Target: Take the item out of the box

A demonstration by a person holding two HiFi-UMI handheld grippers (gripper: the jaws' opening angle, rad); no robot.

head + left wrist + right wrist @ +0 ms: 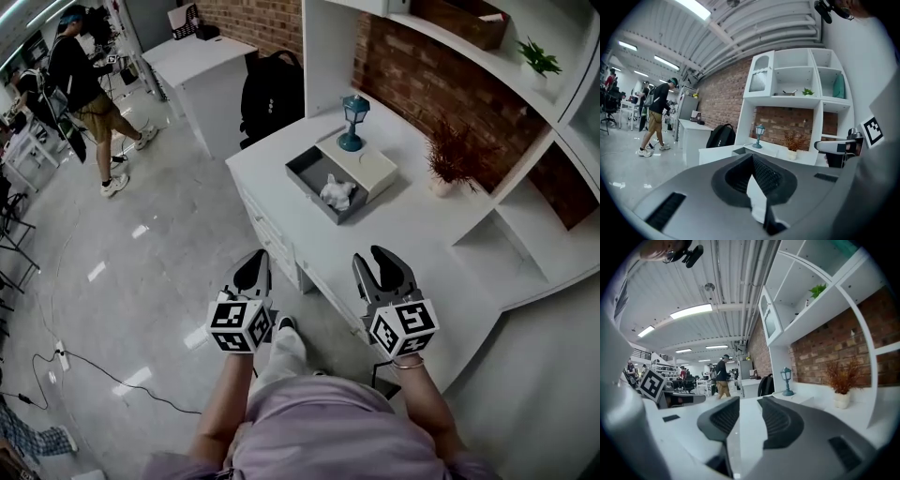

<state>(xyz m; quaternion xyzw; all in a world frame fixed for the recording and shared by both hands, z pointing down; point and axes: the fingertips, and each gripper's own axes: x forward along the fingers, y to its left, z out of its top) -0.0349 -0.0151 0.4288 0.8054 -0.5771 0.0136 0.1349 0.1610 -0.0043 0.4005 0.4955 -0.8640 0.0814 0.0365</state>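
- The grey box (305, 171) sits open-topped in the middle of the white tabletop (422, 246), set at a slant to the edge.
- The white item (337, 191) lies inside the box, down in its nearer half. It is a soft, crumpled-looking lump, and what it is exactly I cannot tell from here.
- A white slab (367, 167) lies along the box's far side, touching it, and a small teal lantern (354, 122) stands upright on it.
- The left tool (251, 274) is held low and close to the body, over the floor (159, 281) just off the tabletop's near corner. Its jaws meet at the tips with nothing between them.
- The right tool (382, 262) is held level with it, above the tabletop's near edge. Its jaws stand moderately apart and empty (through the gap in the right gripper view there is only bare white surface).
- Both tools are well apart from the box and point roughly towards it.
- A potted plant (452, 155) with dry reddish sprigs stands to the right of the box, near the white shelf unit (525, 216) against the brick wall.
- A black backpack (272, 94) leans behind the tabletop's far end.
- A person (80, 84) in dark top and tan shorts stands far off across the room.
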